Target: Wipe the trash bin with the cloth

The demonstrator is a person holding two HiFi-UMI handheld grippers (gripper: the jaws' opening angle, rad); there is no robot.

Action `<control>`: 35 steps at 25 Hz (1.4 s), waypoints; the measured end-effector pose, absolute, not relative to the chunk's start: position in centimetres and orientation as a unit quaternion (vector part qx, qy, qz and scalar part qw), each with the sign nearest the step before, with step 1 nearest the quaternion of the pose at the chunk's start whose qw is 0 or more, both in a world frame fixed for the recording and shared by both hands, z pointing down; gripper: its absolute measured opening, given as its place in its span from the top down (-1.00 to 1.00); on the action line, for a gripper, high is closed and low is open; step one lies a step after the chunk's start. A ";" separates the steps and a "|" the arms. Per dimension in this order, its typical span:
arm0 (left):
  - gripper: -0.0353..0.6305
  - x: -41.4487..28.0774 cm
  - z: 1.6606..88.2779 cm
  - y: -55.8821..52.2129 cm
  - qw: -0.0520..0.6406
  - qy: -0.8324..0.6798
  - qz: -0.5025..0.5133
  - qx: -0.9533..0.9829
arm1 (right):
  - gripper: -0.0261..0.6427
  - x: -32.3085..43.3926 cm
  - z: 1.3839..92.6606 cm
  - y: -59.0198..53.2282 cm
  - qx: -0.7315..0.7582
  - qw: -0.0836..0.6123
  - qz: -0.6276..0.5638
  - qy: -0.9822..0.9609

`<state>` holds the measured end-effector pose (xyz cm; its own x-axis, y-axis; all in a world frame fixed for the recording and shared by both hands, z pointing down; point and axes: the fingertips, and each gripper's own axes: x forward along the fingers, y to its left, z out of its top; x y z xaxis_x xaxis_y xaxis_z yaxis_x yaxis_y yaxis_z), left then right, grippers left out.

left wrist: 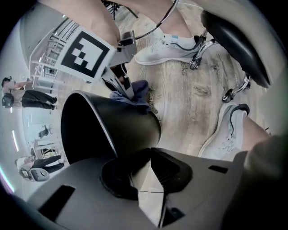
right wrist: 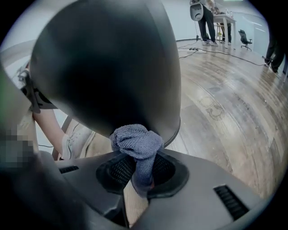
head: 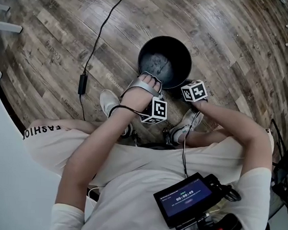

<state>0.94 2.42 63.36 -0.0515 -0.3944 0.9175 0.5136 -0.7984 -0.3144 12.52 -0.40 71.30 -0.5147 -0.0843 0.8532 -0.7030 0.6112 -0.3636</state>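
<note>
A black round trash bin [head: 165, 59] stands on the wood floor in front of my feet. My left gripper [head: 153, 82] reaches over its near rim and is shut on that rim; in the left gripper view the bin's wall [left wrist: 108, 130] runs down between the jaws of the left gripper [left wrist: 146, 164]. My right gripper [head: 191, 92] sits at the bin's near right side, shut on a grey-blue cloth [right wrist: 137, 141]. The cloth bunches against the bin's outer wall [right wrist: 108, 63] just ahead of the right gripper [right wrist: 139, 175]. The left gripper view also catches the cloth [left wrist: 135, 92] under the right gripper [left wrist: 123, 85].
My white shoes [head: 108, 102] [head: 190, 122] flank a stool's wheeled base [left wrist: 234, 87] close to the bin. A black cable [head: 97, 40] with an inline box runs across the floor at left. A screen device [head: 187, 198] hangs at my chest. People stand far off [right wrist: 204, 20].
</note>
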 end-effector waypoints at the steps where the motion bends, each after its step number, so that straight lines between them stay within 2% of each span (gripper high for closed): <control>1: 0.62 1.0 63.2 2.4 0.314 -0.047 -0.723 -0.613 | 0.70 12.6 72.0 -0.5 0.249 0.429 0.358 -0.791; 11: 0.62 1.2 63.7 2.7 0.312 -0.045 -0.722 -0.617 | 0.70 12.7 78.7 -0.9 0.263 0.451 0.321 -0.790; 19: 0.62 1.0 64.0 2.7 0.310 -0.045 -0.721 -0.618 | 0.70 12.0 79.7 -1.1 0.257 0.451 0.327 -0.790; 24: 0.59 1.4 63.5 2.7 0.308 -0.036 -0.721 -0.620 | 0.70 12.5 77.6 -0.8 0.262 0.464 0.336 -0.777; 30: 0.57 1.6 64.4 2.3 0.304 -0.038 -0.713 -0.631 | 0.70 13.1 74.0 -1.5 0.262 0.442 0.342 -0.787; 35: 0.47 1.2 63.8 2.7 0.295 -0.036 -0.708 -0.641 | 0.70 13.3 69.1 -0.9 0.303 0.404 0.406 -0.762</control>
<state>1.23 2.71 63.84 -0.0053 -0.3708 0.9287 0.4643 -0.8235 -0.3261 13.27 -0.92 69.06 -0.4896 -0.1324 0.8618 -0.7894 0.4870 -0.3737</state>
